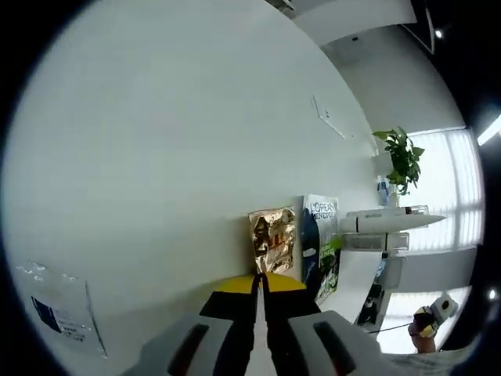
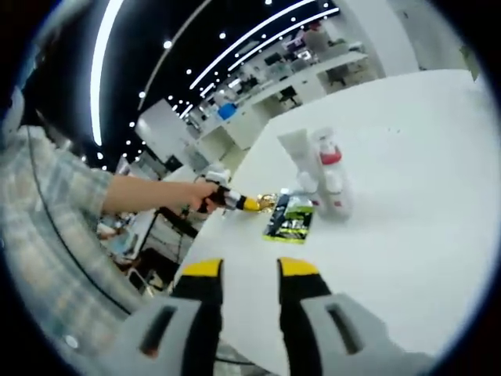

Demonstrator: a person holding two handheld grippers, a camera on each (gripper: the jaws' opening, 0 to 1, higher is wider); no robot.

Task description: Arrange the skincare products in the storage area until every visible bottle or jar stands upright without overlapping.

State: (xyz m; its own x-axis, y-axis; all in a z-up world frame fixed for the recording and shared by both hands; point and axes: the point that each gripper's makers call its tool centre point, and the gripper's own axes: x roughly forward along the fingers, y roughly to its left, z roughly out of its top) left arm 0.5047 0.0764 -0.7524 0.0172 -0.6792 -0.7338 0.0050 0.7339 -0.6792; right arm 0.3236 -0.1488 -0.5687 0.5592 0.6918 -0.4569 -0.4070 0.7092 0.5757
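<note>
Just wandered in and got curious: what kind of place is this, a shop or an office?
Probably a big open office or lab. Skincare bottles stand on a plain white table, rows of desks run under long ceiling light strips, and a potted plant sits by bright windows.

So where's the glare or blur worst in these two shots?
Left gripper view: the windows are blown out white and fisheye bends the table. Right gripper view: ceiling light strips glare, and the plaid sleeve is soft.
</note>
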